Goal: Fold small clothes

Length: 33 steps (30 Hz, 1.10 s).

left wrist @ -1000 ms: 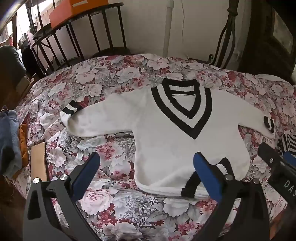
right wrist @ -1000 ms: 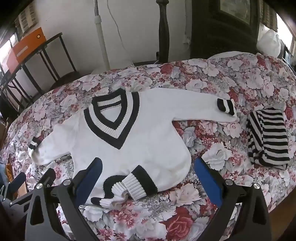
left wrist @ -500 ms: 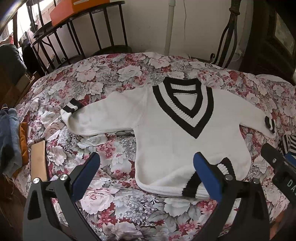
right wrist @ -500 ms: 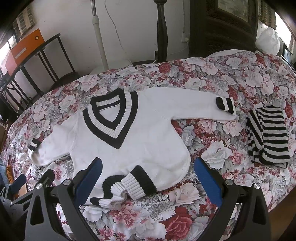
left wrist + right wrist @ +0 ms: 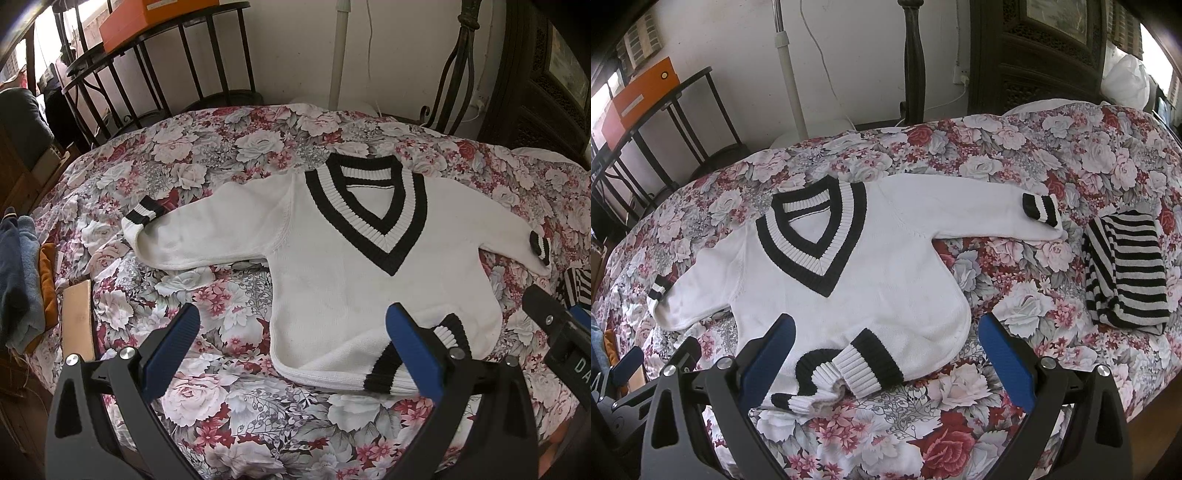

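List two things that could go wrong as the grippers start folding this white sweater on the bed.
The sweater's hem lies bunched and turned up near the bed edge; folding over it may trap a lump. The striped garment lies close beside the right cuff, so swinging that sleeve in could snag or disturb it.

Bright daylight from upper corners, sharp focus, heavy fisheye bending, dark edges.

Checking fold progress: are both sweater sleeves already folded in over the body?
No, the white sweater lies with both sleeves spread outward on the floral bedspread.
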### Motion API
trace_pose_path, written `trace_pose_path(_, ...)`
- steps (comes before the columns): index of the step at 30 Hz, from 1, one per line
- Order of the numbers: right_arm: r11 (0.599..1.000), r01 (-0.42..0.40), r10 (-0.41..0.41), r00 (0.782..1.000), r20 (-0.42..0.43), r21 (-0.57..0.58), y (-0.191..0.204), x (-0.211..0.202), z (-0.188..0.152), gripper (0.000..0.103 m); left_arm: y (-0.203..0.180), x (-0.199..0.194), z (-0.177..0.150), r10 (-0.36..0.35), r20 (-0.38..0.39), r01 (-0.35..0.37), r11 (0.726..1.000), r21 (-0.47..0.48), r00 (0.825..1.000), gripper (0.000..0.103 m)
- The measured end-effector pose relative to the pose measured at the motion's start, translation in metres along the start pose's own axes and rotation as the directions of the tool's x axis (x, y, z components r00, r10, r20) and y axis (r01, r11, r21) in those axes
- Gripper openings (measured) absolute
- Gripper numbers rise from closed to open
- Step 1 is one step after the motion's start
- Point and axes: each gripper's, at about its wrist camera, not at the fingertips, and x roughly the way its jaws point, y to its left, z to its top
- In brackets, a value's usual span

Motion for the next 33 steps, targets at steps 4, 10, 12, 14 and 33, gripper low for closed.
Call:
trace_pose_path(4,1.0,0.0,0.0,1.0,-0.001,0.0,-0.0001,0.0,-0.0002,0.1,0.0007,0.0002,-0.0006,0.0,-0.001,0.0,1.0,0.0,1.0,0.098)
trace_pose_path(10,1.0,-0.001,0.001,1.0,0.0,0.0,-0.0006,0.0001,-0.0004,0.1,-0.0006,-0.0001,0.0004,0.002,-0.001,-0.002,1.0,0.001,1.0,0.098)
trace_pose_path(12,1.0,-0.001,0.001,1.0,-0.001,0.0,0.0,-0.0001,0.0002,0.1,-0.0006,-0.0001,0.0006,0.002,-0.001,-0.002,1.0,0.001,1.0,0.098)
trace_pose_path(14,1.0,-0.001,0.001,1.0,0.0,0.0,0.0003,-0.0002,0.0004,0.1,-0.0006,-0.0001,0.0006,0.002,-0.002,-0.002,1.0,-0.001,1.0,0.098)
trace_pose_path(33,1.0,-0.005,0.005,1.0,-0.019,0.004,-0.0019,0.008,-0.0042,0.1,-0.0003,0.0049,-0.0018,0.008,-0.017,-0.007,1.0,0.007,1.0,0.098)
